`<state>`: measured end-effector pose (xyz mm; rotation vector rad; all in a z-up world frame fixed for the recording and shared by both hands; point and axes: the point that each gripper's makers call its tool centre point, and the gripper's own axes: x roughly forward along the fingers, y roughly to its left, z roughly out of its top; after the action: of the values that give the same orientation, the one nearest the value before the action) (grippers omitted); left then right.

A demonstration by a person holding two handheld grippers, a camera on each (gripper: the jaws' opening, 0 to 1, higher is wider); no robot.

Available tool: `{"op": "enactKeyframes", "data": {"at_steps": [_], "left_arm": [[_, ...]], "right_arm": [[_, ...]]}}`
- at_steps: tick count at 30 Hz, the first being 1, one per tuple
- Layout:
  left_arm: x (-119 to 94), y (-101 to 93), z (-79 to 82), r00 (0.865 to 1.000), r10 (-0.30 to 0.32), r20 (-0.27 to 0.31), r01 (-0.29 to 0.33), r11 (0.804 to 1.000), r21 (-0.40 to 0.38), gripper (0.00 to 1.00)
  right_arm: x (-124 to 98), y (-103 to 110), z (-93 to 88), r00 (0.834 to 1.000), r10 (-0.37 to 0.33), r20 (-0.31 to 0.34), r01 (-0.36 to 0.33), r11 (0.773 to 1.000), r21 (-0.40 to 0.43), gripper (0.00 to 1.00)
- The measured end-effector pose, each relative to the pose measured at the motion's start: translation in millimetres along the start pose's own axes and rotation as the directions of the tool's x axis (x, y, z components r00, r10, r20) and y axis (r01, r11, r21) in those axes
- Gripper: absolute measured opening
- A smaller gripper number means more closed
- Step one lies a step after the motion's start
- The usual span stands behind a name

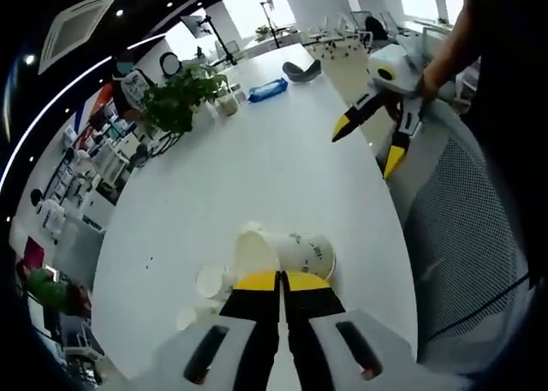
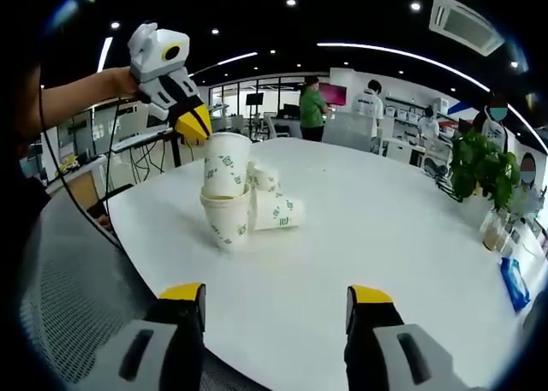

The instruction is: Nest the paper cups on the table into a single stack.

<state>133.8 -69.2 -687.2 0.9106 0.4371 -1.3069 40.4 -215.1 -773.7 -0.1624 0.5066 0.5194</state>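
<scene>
A white paper cup [image 2: 228,162] with green print hangs upright, and my left gripper [image 2: 193,122] is shut on its rim. Its base meets the mouth of a second upright cup [image 2: 227,222] on the white table [image 2: 377,237]. Beside that pair, one more cup [image 2: 280,212] lies on its side and another [image 2: 265,179] sits behind it. In the left gripper view the held cup [image 1: 295,252] shows just past my left gripper [image 1: 281,280], with other cups [image 1: 210,281] lower left. My right gripper [image 2: 276,294] stands open near the table's edge, well short of the cups, and its open jaws also appear as the right gripper [image 1: 368,145].
A potted plant [image 1: 177,98], a blue pack [image 1: 267,89] and a dark object [image 1: 301,70] sit at the table's far end. A grey mesh chair [image 1: 467,237] stands by the near edge. A person's arm [image 2: 73,96] holds the left gripper. People stand in the background [image 2: 312,109].
</scene>
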Motion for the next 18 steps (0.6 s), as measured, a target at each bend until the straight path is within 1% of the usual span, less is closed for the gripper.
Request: {"op": "enactKeyframes", "data": {"at_steps": [5,8,10,14,18], "left_arm": [[2,3.3,-1.7,1.000,0.008,-0.029,-0.006,0.999,0.039,0.00],[2,3.8,0.5,1.000,0.009,-0.025,-0.008,0.999,0.047,0.00],[2,2.1,2.8,1.000,0.004,-0.018,-0.003,0.999,0.051,0.00],[4,-2.4,4.6,1.000,0.000,-0.025,0.002,0.997,0.071,0.00],[5,-9.1,7.9,1.000,-0.011,-0.023,0.013,0.995,0.100,0.00]], "right_arm": [[0,0,0.1,1.000,0.000,0.000,0.000,1.000,0.004,0.64],[0,0,0.8,1.000,-0.001,0.001,0.001,1.000,0.007,0.64],[-1,0,1.1,1.000,0.000,0.001,0.000,1.000,0.008,0.63],[-1,0,-0.7,1.000,0.003,-0.008,-0.003,1.000,0.008,0.61],[0,0,-1.2,1.000,0.003,-0.006,-0.003,1.000,0.009,0.61]]}}
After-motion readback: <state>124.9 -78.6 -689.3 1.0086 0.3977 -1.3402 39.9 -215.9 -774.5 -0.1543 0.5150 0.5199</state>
